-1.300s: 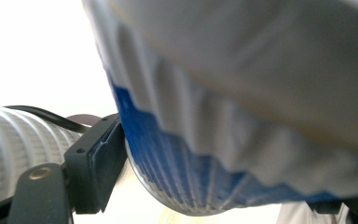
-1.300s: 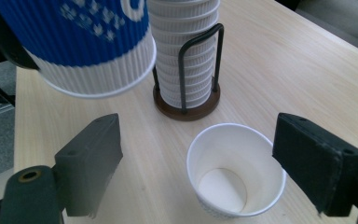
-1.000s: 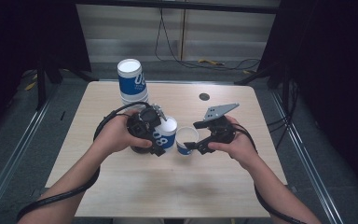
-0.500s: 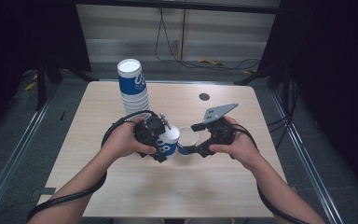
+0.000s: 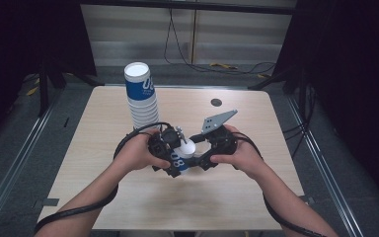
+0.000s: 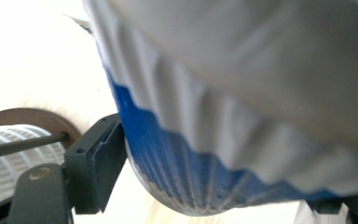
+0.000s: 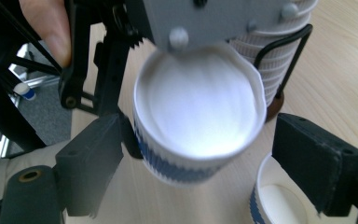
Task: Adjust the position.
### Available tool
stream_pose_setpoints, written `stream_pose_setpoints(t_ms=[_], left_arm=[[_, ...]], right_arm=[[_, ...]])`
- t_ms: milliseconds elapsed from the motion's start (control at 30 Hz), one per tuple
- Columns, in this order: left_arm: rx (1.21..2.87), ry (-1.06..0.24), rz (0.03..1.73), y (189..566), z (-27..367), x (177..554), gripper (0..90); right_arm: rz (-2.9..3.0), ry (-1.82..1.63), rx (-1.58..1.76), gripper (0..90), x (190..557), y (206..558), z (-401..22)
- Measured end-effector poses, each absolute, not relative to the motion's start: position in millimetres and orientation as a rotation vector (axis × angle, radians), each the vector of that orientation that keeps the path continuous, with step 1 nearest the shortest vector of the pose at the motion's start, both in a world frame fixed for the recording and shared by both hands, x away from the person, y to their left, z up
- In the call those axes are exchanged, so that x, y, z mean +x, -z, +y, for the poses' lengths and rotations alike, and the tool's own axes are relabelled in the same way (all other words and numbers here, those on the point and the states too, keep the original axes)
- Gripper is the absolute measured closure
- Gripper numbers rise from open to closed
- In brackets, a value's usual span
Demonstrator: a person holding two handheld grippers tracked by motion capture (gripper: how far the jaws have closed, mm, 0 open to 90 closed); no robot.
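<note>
A blue-and-white paper cup (image 5: 179, 157) is held over the table's middle, with my left gripper (image 5: 170, 155) shut on it. In the left gripper view its ribbed blue band (image 6: 186, 177) sits between the jaws, and the left pad (image 6: 103, 163) presses its side. The cup's white mouth (image 7: 198, 116) faces my right gripper (image 7: 204, 156). That gripper's jaws stand on either side of the cup with gaps; they have just closed a little. In the high view my right gripper (image 5: 203, 155) meets the left one. A second cup (image 7: 275, 203) stands on the table below.
A tall stack of the same cups (image 5: 141, 96) stands at the table's back left on a brown disc (image 7: 275, 106), with a black wire (image 7: 303, 42) beside it. A small dark disc (image 5: 216, 102) lies at the back right. The wooden table (image 5: 103, 197) has dark floor around it.
My left hand has brought its cup down and to the right, to the right gripper. The cup now sits between the right gripper's jaws. The right hand has shifted slightly left.
</note>
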State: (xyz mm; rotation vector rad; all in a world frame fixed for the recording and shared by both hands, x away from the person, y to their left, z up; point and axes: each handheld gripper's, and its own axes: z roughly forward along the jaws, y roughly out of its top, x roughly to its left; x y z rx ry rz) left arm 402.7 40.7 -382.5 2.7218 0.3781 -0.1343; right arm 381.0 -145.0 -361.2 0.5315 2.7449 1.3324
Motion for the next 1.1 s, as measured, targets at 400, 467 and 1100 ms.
stream_pose_setpoints(t_ms=[400, 467, 1100], left_arm=[[2.674, 0.127, 0.318, 382, 43, 398, 17.1], [2.623, 0.111, 0.314, 380, 48, 400, 16.1], [2.463, 0.067, 0.329, 383, 68, 397, 16.0]], right_arm=[[2.753, -1.404, 0.55, 27.8, 380, 364, -143], [2.732, -1.424, 0.577, 27.8, 380, 363, -147], [2.66, -1.45, 0.669, 27.8, 376, 359, -174]])
